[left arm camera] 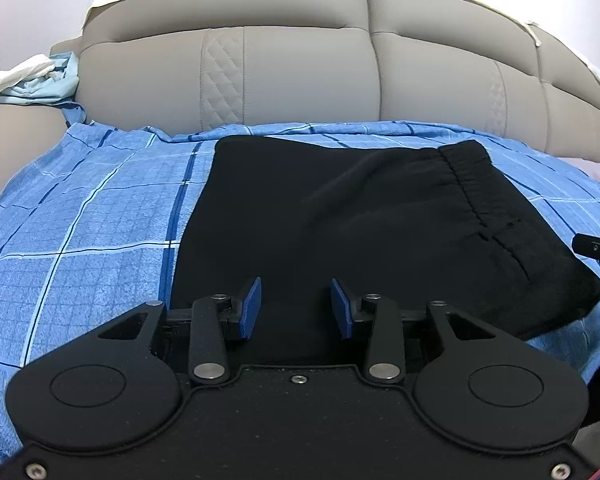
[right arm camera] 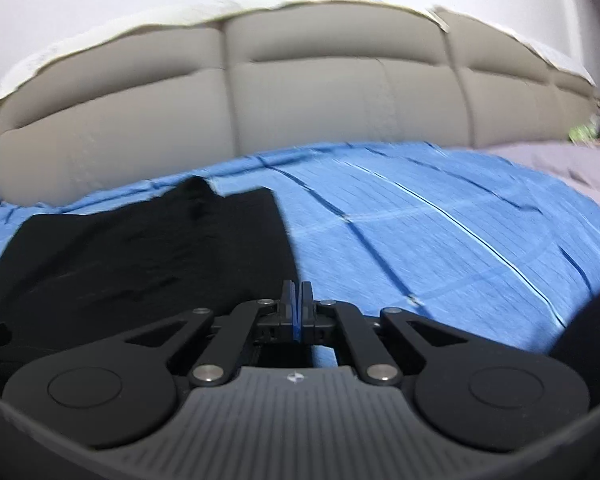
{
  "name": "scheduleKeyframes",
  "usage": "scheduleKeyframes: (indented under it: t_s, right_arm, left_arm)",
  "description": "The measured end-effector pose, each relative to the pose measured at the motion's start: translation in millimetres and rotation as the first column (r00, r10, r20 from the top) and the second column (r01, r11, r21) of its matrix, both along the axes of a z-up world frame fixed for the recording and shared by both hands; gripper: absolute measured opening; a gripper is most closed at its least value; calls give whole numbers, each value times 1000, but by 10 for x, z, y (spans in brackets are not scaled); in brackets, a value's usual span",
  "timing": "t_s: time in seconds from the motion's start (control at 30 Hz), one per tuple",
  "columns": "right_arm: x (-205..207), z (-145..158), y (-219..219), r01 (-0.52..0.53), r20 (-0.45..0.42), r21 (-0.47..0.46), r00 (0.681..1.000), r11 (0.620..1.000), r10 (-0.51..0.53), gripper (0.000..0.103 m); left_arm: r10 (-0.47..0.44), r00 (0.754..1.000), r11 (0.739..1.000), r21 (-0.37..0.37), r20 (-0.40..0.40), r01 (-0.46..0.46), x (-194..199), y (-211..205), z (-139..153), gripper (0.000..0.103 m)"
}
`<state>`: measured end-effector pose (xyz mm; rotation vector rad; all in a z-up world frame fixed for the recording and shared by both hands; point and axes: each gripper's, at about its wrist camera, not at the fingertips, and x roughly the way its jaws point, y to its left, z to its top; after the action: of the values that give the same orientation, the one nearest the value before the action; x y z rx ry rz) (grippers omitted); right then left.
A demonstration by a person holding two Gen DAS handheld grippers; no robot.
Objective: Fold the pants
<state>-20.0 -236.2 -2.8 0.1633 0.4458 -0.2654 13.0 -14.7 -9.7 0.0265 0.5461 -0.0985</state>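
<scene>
The black pants [left arm camera: 340,220] lie folded into a compact rectangle on the blue checked sheet [left arm camera: 84,216], elastic waistband [left arm camera: 466,184] at the right. My left gripper [left arm camera: 296,306] is open and empty, its blue pads just over the near edge of the pants. In the right wrist view the pants [right arm camera: 140,256] lie left of centre. My right gripper [right arm camera: 297,312] is shut with pads together and nothing between them, at the right edge of the pants over the sheet [right arm camera: 440,232]. The right wrist view is blurred.
A beige padded headboard [left arm camera: 300,72] runs across the back. A pile of light blue and white cloth [left arm camera: 32,80] sits at the far left. Grey bedding [right arm camera: 560,164] lies at the right. A dark part of the other gripper [left arm camera: 598,248] shows at the right edge.
</scene>
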Motion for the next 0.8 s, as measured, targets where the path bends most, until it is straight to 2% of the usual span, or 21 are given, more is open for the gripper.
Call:
scheduleKeyframes:
  t_s: [0.03, 0.13, 0.17, 0.2, 0.27, 0.33, 0.47, 0.57, 0.67, 0.77, 0.8]
  right_arm:
    - [-14, 8, -47, -5, 0, 16, 1000, 1000, 5, 6]
    - [-68, 47, -110, -90, 55, 98, 995, 991, 85, 31]
    - [-71, 60, -95, -126, 60, 116, 991, 985, 120, 55]
    - [-50, 60, -57, -175, 52, 145, 984, 974, 169, 68]
    - [-19, 35, 1, -233, 33, 208, 972, 950, 231, 71]
    - [68, -32, 64, -244, -6, 240, 968, 940, 252, 74]
    - [273, -95, 151, -207, 2, 171, 978, 963, 210, 83]
    - [474, -129, 272, -220, 9, 93, 975, 971, 220, 90]
    - [562, -162, 382, -253, 3, 23, 967, 967, 253, 88]
    - [448, -131, 345, -272, 48, 77, 962, 959, 269, 62]
    - [385, -115, 302, -275, 58, 101, 961, 956, 270, 59]
  left_arm:
    - [-6, 1000, 1000, 1, 1, 6, -11, 1, -5, 39]
    - [-10, 1000, 1000, 3, 2, 10, -22, 0, -19, 40]
    - [-8, 1000, 1000, -2, 2, 8, -20, 5, -18, 40]
    - [-6, 1000, 1000, -12, -1, 6, -16, 11, -16, 40]
    - [-3, 1000, 1000, -27, -8, 3, 0, 28, -15, 40]
    - [-3, 1000, 999, -41, -13, 3, 15, 47, -19, 40]
    - [-10, 1000, 999, -45, -13, 9, 14, 61, -22, 40]
    - [-5, 1000, 999, -51, -7, 5, 6, 57, -32, 40]
    - [5, 1000, 999, -48, -4, -6, 4, 48, -35, 40]
    - [4, 1000, 998, -57, -8, -4, 1, 59, -29, 40]
    - [0, 1000, 998, -58, -9, -1, 1, 60, -25, 40]
